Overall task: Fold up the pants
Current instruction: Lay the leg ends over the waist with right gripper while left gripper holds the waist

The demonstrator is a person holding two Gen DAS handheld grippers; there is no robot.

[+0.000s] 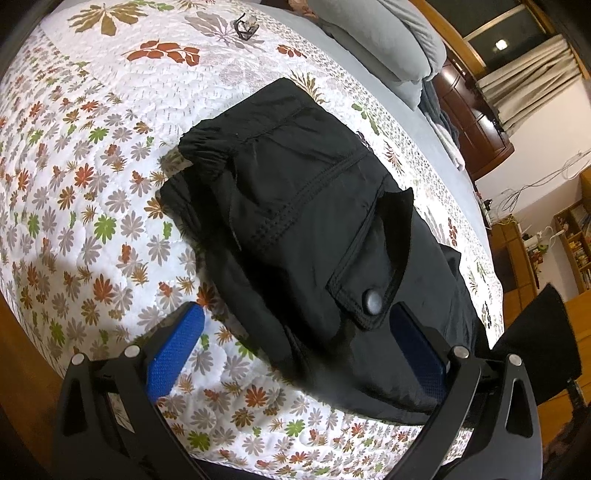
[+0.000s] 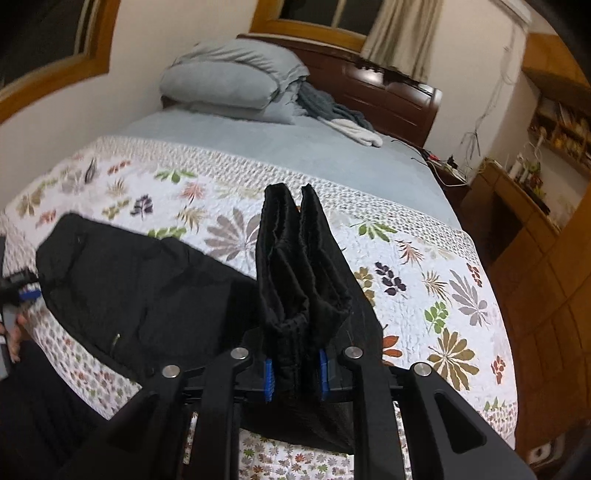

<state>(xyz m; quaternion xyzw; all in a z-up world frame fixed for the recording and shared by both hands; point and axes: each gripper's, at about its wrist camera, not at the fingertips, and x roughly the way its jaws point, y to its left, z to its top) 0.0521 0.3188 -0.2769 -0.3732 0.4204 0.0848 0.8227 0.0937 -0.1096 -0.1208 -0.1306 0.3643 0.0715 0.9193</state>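
The black pants (image 1: 314, 221) lie folded on the floral quilt, with a snap pocket flap (image 1: 373, 291) nearest my left gripper (image 1: 295, 350). That gripper is open; its blue pads (image 1: 173, 350) stand on either side of the pants' near edge, not closed on it. In the right wrist view my right gripper (image 2: 295, 373) is shut on a bunched end of the pants (image 2: 295, 266) and holds it raised above the bed. The rest of the pants (image 2: 140, 288) lies flat to the left. The left gripper (image 2: 22, 291) shows at the left edge there.
The floral quilt (image 1: 92, 184) covers the bed's near part; grey sheet (image 2: 295, 144), pillows (image 2: 229, 77) and a blanket lie by the wooden headboard (image 2: 388, 92). A small dark clip (image 1: 243, 26) lies on the quilt. Wooden furniture (image 2: 535, 240) stands right of the bed.
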